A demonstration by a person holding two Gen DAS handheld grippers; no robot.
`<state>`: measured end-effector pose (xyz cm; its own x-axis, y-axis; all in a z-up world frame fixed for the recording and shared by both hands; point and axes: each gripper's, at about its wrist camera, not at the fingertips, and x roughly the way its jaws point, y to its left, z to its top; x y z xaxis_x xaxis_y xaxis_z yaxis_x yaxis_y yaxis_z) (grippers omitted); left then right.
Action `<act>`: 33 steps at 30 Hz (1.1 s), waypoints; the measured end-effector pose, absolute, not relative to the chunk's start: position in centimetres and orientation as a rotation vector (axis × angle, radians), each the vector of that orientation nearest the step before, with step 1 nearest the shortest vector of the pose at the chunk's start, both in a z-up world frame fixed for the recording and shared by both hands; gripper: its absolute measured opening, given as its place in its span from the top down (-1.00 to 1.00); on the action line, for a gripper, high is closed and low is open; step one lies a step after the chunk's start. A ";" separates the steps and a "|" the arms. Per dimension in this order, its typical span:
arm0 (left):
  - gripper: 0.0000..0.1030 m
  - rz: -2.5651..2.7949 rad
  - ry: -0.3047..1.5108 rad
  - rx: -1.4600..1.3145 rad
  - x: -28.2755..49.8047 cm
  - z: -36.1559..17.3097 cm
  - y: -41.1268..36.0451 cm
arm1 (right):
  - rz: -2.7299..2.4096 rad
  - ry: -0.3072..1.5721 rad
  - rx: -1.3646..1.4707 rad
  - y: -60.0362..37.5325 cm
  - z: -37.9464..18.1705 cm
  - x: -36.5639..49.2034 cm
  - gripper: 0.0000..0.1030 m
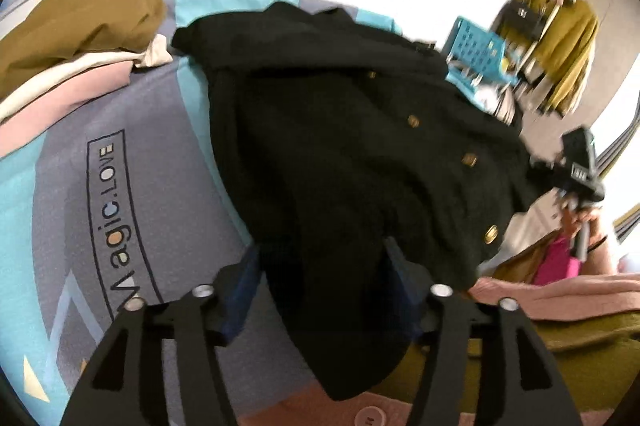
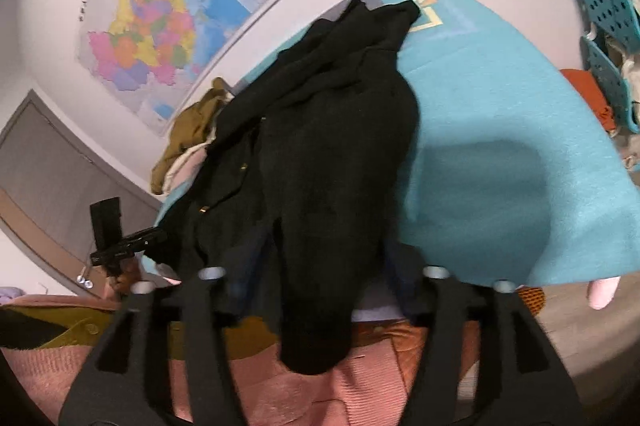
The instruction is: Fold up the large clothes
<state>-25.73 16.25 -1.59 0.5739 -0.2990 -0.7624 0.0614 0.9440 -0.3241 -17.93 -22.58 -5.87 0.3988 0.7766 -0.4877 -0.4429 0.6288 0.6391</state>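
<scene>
My left gripper (image 1: 320, 282) stood part open, the hem of the black gold-buttoned woollen coat (image 1: 340, 130) lying loose between its fingers. The coat sprawled over the teal-and-grey printed mat (image 1: 132, 130). My right gripper (image 2: 324, 286) likewise straddled a hanging fold, unclamped. I judged the hem could slide off the mat's near edge.

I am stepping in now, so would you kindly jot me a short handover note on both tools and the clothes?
Left tool: jaws apart, black coat hem lying between them, not pinched.
Right tool: jaws apart, coat fabric draped between them, not pinched.
Coat lies on the teal mat, buttons up, loosely bunched.
Olive garment piled at the mat's far corner.
Done: coat laid out. Left: smooth and fold it.
</scene>
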 end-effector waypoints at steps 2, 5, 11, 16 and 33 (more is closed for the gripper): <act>-0.54 -0.245 0.919 -0.329 -26.1 -1.6 17.0 | 0.830 0.854 0.461 -22.3 -5.8 -17.6 -0.38; -0.62 -0.266 0.922 -0.382 -25.9 -2.4 17.2 | 0.873 0.861 0.466 -21.5 -5.9 -17.1 -0.42; -0.40 -0.295 0.955 -0.356 -25.1 -3.4 14.9 | 0.909 0.871 0.458 -20.4 -6.1 -17.1 0.00; 0.44 -0.256 0.975 -0.351 -24.3 -3.7 14.5 | 0.946 0.848 0.491 -19.9 -5.5 -17.3 0.71; 0.65 -0.209 0.831 -0.456 -25.4 2.4 18.1 | 0.990 0.633 0.597 -20.7 0.8 -17.3 0.79</act>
